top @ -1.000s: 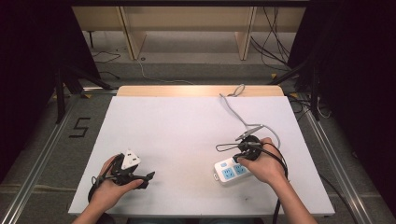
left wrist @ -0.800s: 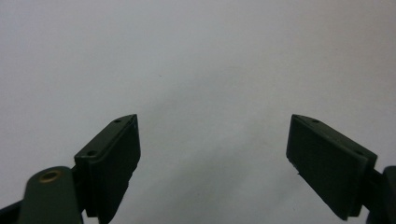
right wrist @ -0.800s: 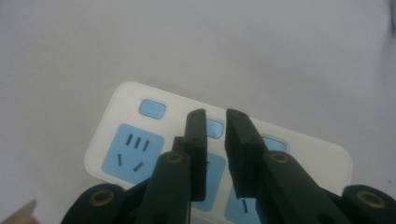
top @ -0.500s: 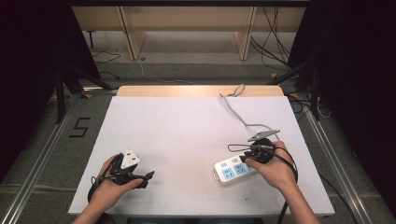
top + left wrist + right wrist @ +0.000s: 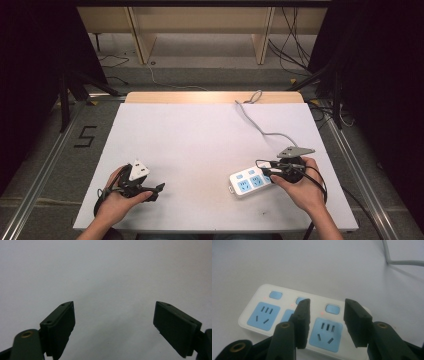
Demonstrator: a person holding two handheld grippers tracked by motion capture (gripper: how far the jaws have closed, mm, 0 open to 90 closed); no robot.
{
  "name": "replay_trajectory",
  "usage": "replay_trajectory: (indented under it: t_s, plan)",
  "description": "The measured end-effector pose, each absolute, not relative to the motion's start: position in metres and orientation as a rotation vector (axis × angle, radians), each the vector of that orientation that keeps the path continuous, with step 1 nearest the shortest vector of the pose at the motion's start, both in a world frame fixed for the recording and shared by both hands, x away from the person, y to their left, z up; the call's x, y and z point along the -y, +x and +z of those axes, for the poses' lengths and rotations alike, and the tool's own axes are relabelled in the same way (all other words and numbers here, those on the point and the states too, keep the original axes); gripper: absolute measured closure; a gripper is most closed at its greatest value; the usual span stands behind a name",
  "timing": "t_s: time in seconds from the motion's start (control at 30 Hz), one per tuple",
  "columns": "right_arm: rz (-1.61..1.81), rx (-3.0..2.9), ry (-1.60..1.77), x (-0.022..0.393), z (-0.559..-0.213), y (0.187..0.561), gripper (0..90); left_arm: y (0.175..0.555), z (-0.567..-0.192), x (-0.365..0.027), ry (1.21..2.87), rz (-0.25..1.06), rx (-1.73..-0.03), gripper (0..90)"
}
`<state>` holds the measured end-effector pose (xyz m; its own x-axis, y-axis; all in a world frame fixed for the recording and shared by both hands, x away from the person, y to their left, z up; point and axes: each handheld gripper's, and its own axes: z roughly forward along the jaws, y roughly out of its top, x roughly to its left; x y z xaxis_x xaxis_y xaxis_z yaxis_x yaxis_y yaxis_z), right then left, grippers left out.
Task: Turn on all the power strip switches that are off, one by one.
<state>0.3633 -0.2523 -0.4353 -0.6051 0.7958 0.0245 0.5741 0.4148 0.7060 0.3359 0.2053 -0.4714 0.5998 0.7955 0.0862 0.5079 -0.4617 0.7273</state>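
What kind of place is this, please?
Probably a lab or recording workshop: a white-covered table boxed in by metal rails, loose cables on the floor, and a power strip set out alone.

Left claw (image 5: 159, 188) held low, jaws wide; right claw (image 5: 326, 322) angled down, jaws just opening, nothing clamped

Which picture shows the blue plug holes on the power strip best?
The right gripper view: the power strip is close, its blue sockets and buttons clear. The high view shows it small, beside the right gripper. The left gripper view faces bare table.
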Motion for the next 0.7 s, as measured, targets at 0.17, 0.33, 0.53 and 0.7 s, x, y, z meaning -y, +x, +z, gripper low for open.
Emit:
replay_trajectory:
  t_s: [0.17,0.33,0.53,0.7]
  plan:
    - [1.024,-2.316,1.207,0.26,-0.44,0.355,52.3,0.336,-0.471,-0.206,2.157,0.557,-1.027,17.8]
    - [1.07,-2.273,1.213,0.267,-0.446,0.348,48.8,0.336,-0.471,-0.205,2.155,0.557,-1.029,17.8]
    - [1.102,-2.226,1.205,0.27,-0.447,0.341,48.8,0.336,-0.472,-0.205,2.148,0.556,-1.032,17.7]
    - [1.126,-2.204,1.207,0.27,-0.448,0.341,48.0,0.337,-0.472,-0.205,2.146,0.553,-1.032,17.6]
